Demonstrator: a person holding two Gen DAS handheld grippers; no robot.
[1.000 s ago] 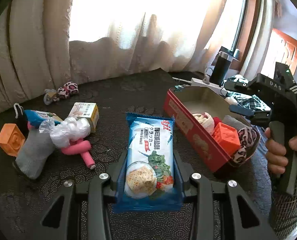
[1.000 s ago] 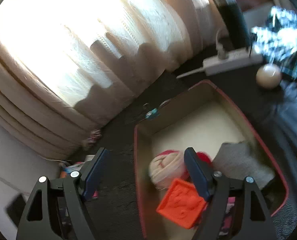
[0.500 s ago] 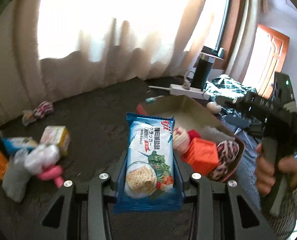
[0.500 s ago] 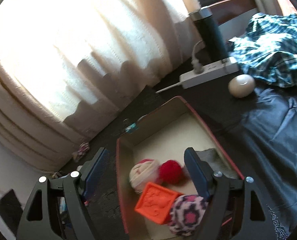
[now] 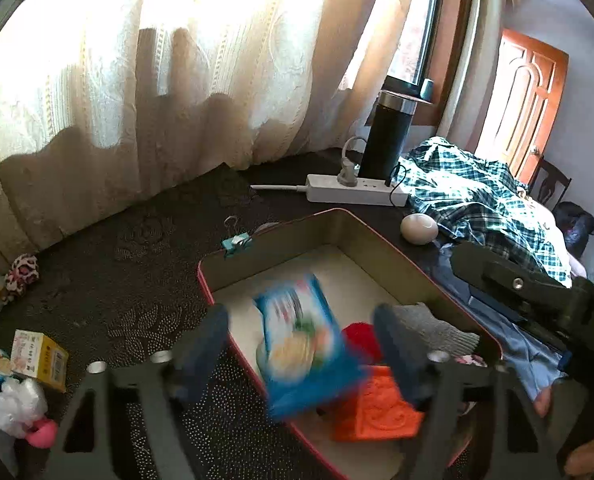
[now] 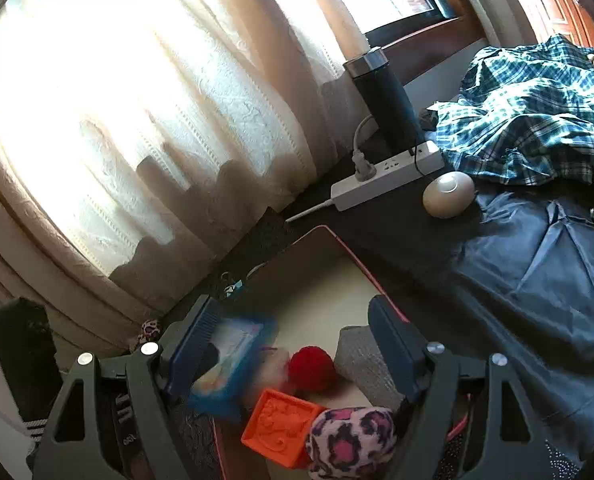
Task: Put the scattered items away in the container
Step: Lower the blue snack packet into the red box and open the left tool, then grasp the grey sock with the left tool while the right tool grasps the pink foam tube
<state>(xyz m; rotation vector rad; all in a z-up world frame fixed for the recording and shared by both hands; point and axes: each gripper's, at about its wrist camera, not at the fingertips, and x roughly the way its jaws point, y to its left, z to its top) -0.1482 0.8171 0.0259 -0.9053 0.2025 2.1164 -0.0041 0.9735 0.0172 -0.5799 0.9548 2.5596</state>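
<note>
Left gripper (image 5: 301, 344): jaws spread wide, holding nothing, poised above the near left corner of the red-rimmed rectangular metal tin (image 5: 381, 236). Blue plastic cracker packet (image 5: 307, 346): blurred, tilted, apart from both fingers, over the tin's near end and partly above the orange embossed rubber block (image 5: 377, 408). Right gripper (image 6: 293, 344): also wide open and empty, hanging over the same tin beside the red pompom ball (image 6: 311, 368) and the leopard-print fabric bundle (image 6: 351, 444). Best to hold the left jaws wide and level until the packet settles, then lift straight up clear of the rim. Hard to tell whether the packet already rests on anything; tin's near corner cut off by the fingers; yellow cardboard carton (image 5: 39, 360) and its neighbours at the dark cloth's left edge only partly visible, not yet tidied.
</note>
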